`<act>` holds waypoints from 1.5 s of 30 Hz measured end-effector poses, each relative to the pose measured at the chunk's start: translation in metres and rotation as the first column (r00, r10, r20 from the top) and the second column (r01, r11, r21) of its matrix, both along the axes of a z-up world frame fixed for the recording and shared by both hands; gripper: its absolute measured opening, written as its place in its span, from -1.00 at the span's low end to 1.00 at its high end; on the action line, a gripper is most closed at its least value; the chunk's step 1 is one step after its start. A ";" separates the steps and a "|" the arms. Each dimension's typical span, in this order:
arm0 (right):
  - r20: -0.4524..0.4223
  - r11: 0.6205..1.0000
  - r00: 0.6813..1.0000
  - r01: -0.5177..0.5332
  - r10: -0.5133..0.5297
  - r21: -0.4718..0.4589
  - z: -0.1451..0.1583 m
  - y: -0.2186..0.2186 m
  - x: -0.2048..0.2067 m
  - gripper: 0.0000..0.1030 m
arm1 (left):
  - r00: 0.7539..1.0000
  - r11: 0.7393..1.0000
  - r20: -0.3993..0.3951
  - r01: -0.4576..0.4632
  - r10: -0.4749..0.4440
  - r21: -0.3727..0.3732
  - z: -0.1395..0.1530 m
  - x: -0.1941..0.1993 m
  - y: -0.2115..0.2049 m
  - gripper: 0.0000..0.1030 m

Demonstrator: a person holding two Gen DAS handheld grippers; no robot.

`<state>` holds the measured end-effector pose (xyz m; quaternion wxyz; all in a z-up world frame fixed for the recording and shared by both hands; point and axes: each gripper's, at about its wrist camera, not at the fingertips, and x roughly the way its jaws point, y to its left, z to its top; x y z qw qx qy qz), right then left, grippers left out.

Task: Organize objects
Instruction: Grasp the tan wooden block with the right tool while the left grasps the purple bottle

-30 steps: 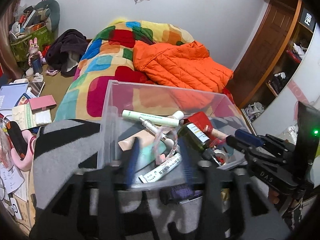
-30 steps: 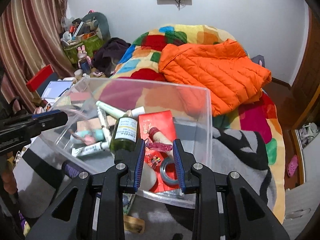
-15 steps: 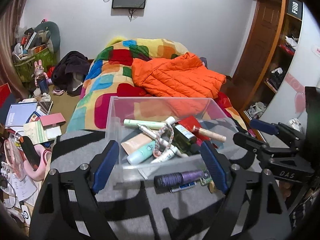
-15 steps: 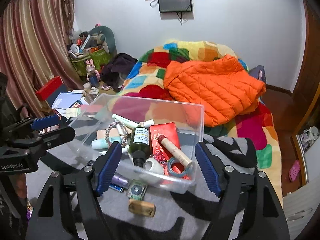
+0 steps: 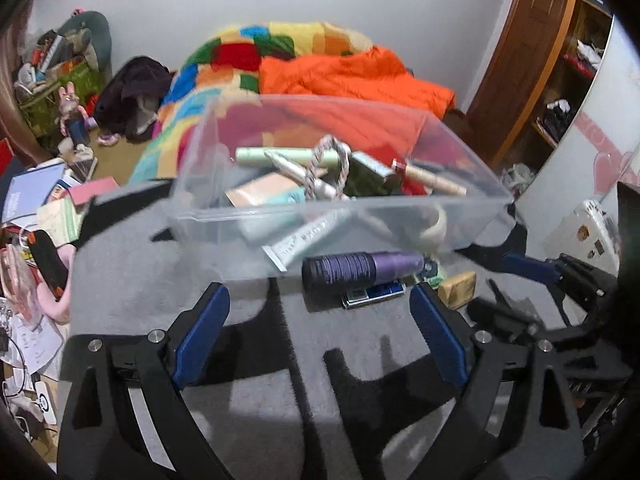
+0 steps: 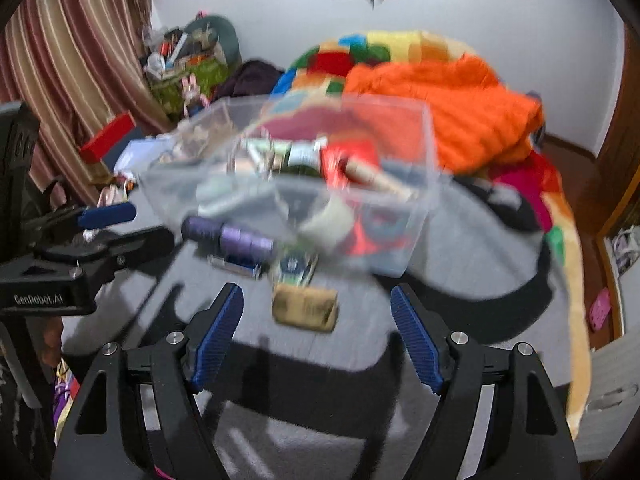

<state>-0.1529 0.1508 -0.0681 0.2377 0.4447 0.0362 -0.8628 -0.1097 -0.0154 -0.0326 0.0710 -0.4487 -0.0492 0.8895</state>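
A clear plastic bin (image 5: 208, 216) holding tubes, a rope ring and a green bottle stands on the grey blanket; it also shows in the right wrist view (image 6: 428, 152). In front of it lie a purple cylinder (image 5: 360, 270), a blue card (image 5: 374, 294) and a tan block (image 5: 458, 284). In the right wrist view the purple cylinder (image 6: 228, 236) and tan block (image 6: 304, 306) lie ahead. My left gripper (image 5: 320, 336) is open and empty, just short of the cylinder. My right gripper (image 6: 318, 336) is open and empty, just short of the tan block.
A patchwork quilt (image 5: 224, 64) and an orange jacket (image 5: 352, 76) cover the bed behind the bin. Books and clutter (image 5: 36, 196) lie on the floor at left. A wooden door (image 5: 520, 48) and shelves stand at right. Striped curtains (image 6: 60, 56) hang at left.
Both grippers went from shut at the bin to wide open, pulled back, and have now dropped lower and closer to the loose items in front of the bin.
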 end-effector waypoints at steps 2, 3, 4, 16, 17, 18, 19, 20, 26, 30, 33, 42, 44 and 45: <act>0.006 1.000 1.000 -0.005 0.005 0.009 -0.007 -0.004 -0.002 0.42 | 1.000 1.000 0.018 0.016 -0.016 -0.002 -0.005 -0.007 0.004 0.79; 0.008 1.000 1.000 -0.003 0.003 0.015 -0.010 -0.005 -0.004 0.42 | 0.999 1.000 0.028 0.024 -0.024 -0.005 -0.008 -0.012 0.007 0.79; 0.013 1.000 1.000 -0.002 0.002 0.018 -0.013 -0.005 -0.005 0.42 | 0.999 0.999 0.037 0.035 -0.034 -0.008 -0.011 -0.015 0.009 0.79; 0.003 0.999 1.000 -0.025 0.025 -0.020 -0.011 0.006 -0.004 -0.28 | 0.991 0.992 0.045 0.126 -0.125 -0.002 -0.022 -0.029 0.031 0.62; 0.000 0.999 1.000 -0.015 0.015 -0.028 -0.009 0.010 -0.004 -0.28 | 0.990 0.991 0.039 0.135 -0.135 -0.002 -0.021 -0.027 0.032 0.54; -0.004 1.000 1.000 -0.003 0.003 -0.031 -0.007 0.013 -0.005 -0.28 | 0.989 0.990 0.041 0.141 -0.141 -0.003 -0.021 -0.026 0.033 0.41; -0.008 1.000 1.000 0.006 -0.007 -0.028 -0.006 0.015 -0.005 -0.28 | 0.989 0.990 0.041 0.143 -0.142 -0.002 -0.020 -0.024 0.033 0.26; -0.014 1.000 1.000 0.020 -0.021 -0.022 -0.005 0.017 -0.006 -0.28 | 0.989 0.990 0.039 0.144 -0.144 0.002 -0.019 -0.022 0.033 0.18; -0.018 0.998 0.998 0.064 -0.064 -0.010 -0.005 0.019 -0.016 -0.28 | 0.983 0.982 0.028 0.183 -0.184 0.035 -0.012 0.000 0.037 -0.19; -0.018 0.998 0.998 0.057 -0.057 -0.021 -0.005 0.015 -0.017 -0.30 | 0.969 0.969 0.023 0.244 -0.245 0.034 -0.008 0.021 0.048 -0.19; 0.001 0.999 1.000 0.025 -0.025 -0.049 -0.005 0.013 -0.015 -0.35 | 0.954 0.953 0.026 0.296 -0.298 0.057 -0.006 0.034 0.057 -0.19; 0.031 0.994 0.998 0.054 -0.052 -0.093 -0.003 0.034 -0.007 -0.48 | 0.966 0.966 0.004 0.258 -0.258 0.004 0.005 0.033 0.054 -0.14; 0.037 0.993 0.997 0.064 -0.061 -0.099 -0.003 0.039 -0.005 -0.48 | 0.966 0.966 0.025 0.257 -0.257 0.014 -0.001 0.024 0.056 -0.11; 0.040 0.993 0.997 0.066 -0.063 -0.096 -0.003 0.041 -0.003 -0.48 | 0.966 0.966 0.033 0.258 -0.258 0.008 -0.004 0.021 0.058 -0.11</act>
